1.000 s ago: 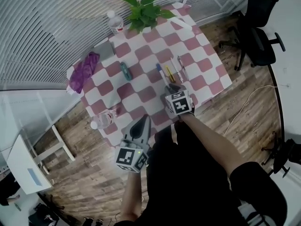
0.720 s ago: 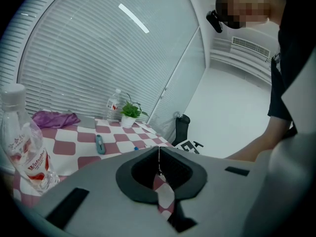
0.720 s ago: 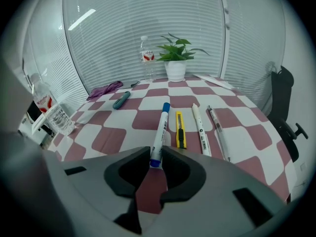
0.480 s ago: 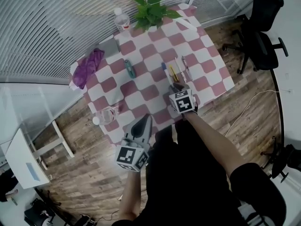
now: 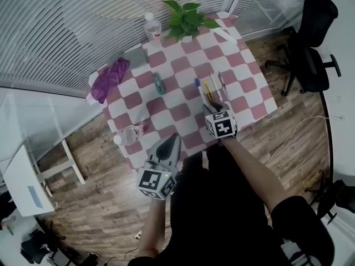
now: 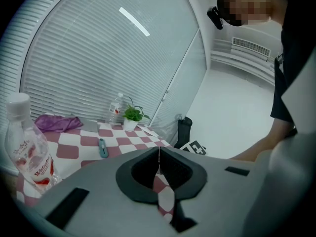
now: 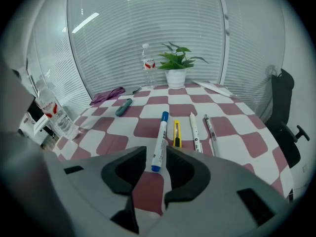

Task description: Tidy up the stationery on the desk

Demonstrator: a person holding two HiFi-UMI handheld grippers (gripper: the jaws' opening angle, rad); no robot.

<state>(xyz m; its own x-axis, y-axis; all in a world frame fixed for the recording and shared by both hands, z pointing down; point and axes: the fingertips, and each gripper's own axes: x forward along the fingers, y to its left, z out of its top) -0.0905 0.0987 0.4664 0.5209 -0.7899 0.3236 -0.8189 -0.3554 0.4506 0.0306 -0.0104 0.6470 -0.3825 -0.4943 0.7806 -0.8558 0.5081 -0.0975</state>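
My right gripper [image 7: 155, 156] has just been opening its jaws, now spread, with the near end of the blue-capped marker [image 7: 159, 137] lying loose between them on the checked table [image 7: 232, 127]. Just beside it lie a yellow utility knife [image 7: 177, 134] and two pens [image 7: 194, 132]. A teal item [image 7: 123, 107], possibly another pen, sits well apart. My left gripper [image 6: 159, 152] has its jaws pressed together, empty, by the table's near edge.
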